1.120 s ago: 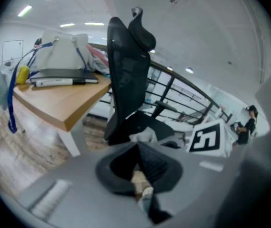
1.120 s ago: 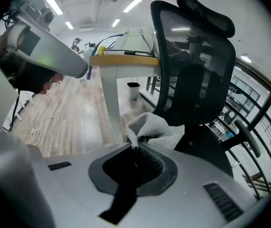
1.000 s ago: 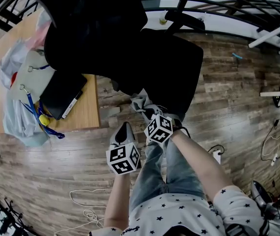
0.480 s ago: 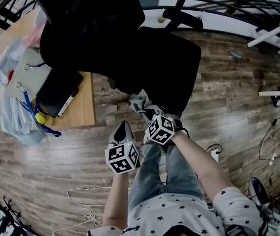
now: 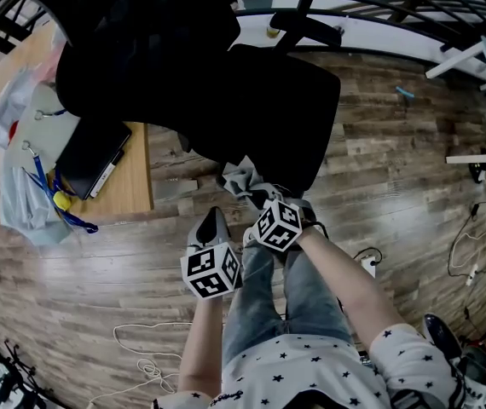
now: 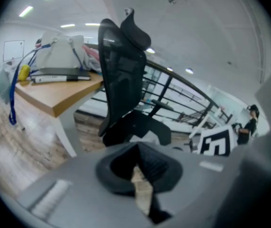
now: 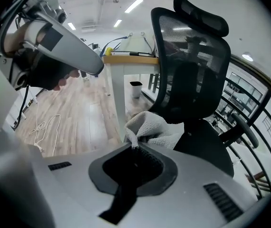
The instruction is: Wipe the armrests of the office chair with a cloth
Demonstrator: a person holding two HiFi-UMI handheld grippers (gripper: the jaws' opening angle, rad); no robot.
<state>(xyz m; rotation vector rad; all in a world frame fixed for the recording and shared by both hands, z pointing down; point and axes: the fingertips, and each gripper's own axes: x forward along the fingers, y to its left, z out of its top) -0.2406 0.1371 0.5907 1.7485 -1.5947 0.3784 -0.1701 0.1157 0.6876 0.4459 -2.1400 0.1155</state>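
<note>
the office chair point(image 5: 226, 100) and the desk point(image 5: 136, 190) are seen a little further left and up in the head view than a second ago, while both grippers are kept almost where they were. the grey cloth point(image 7: 157, 127) is pinched by one corner in the right gripper point(image 7: 134, 147), so its bulk is left free ahead of the jaws for wiping, at the near edge of the chair. the left gripper point(image 6: 136, 148) is held closed and empty just beside it, likely out of the way. the far armrest point(image 5: 307, 28) is well apart from the cloth.

An office, this was: a black mesh-backed office chair point(image 7: 192, 70) stood beside a wooden desk point(image 6: 54, 98) with lanyards point(image 5: 45, 190) on it, ceiling strip lights point(image 7: 133, 5) overhead, wood-plank floor point(image 5: 413, 177) underfoot.
</note>
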